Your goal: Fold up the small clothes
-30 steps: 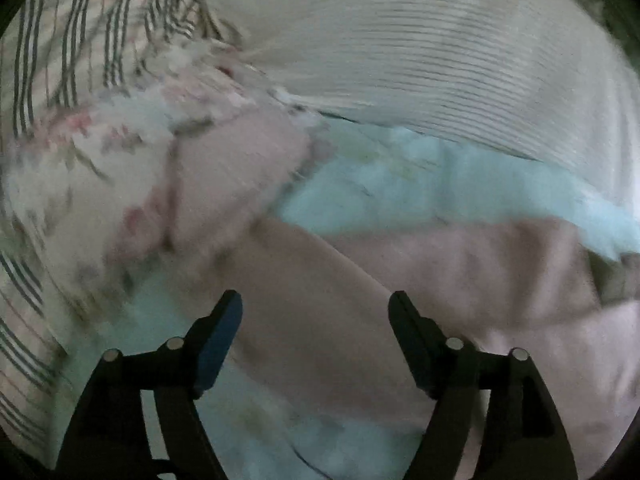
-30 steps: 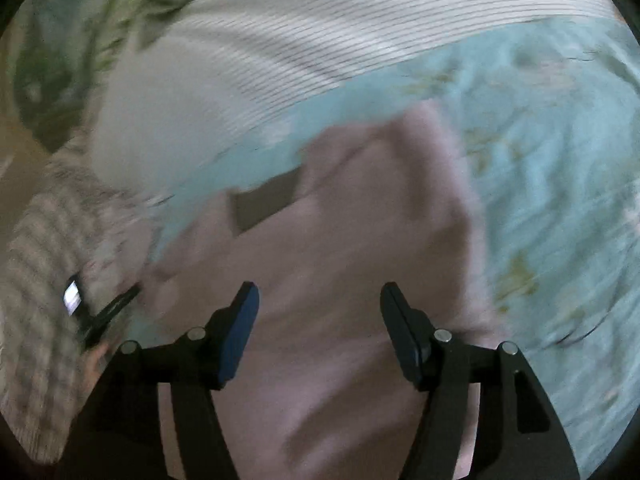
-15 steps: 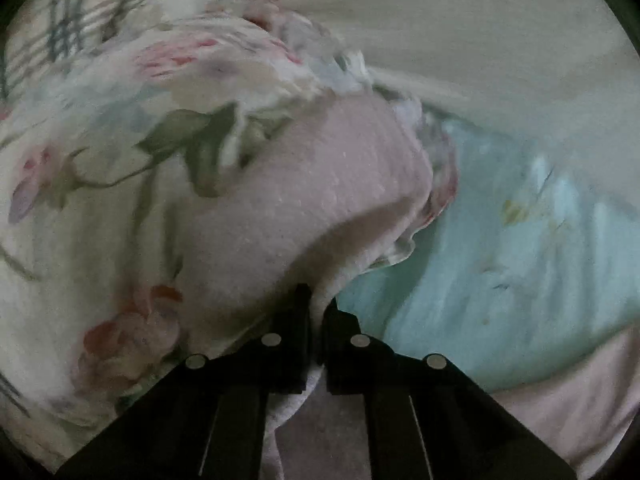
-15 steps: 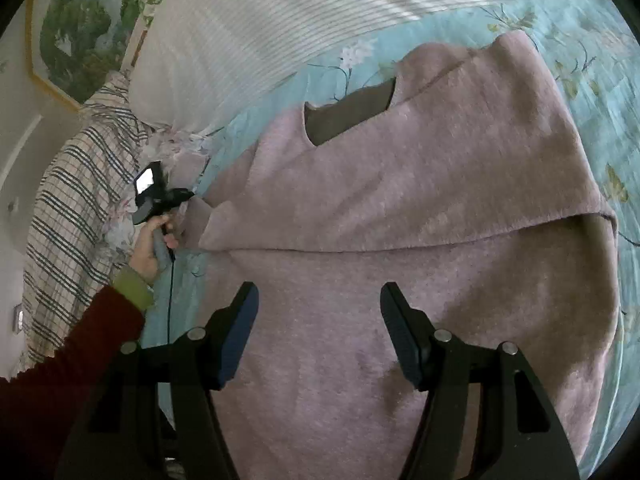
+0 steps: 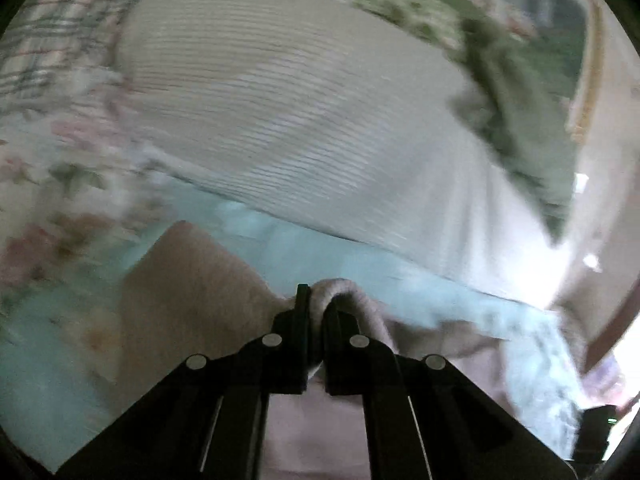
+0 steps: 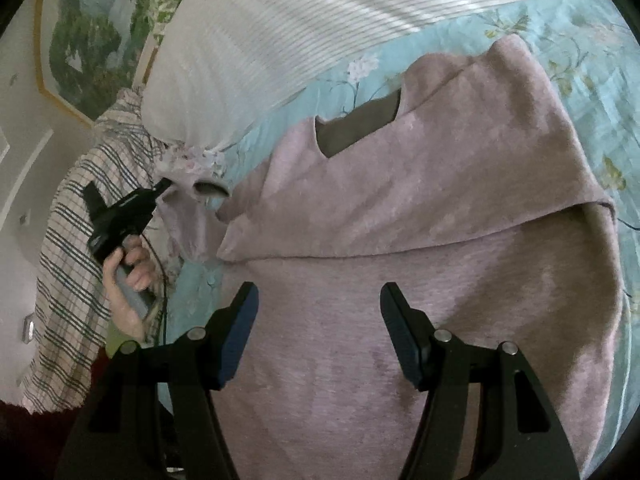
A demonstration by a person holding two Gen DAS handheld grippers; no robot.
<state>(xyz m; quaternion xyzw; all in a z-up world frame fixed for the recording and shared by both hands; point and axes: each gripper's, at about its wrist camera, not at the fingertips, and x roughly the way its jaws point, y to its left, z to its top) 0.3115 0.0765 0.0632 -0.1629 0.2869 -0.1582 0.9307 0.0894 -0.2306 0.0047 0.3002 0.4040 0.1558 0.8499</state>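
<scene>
Pink sweater (image 6: 400, 208) spread on the floral blue bedsheet (image 6: 560, 40), one sleeve pinched.
The left gripper (image 5: 316, 312) clamps the sleeve (image 6: 188, 208) at the left, lifted; the right gripper (image 6: 318, 300) hovers over the near body, jaws wide, nothing between them.
</scene>
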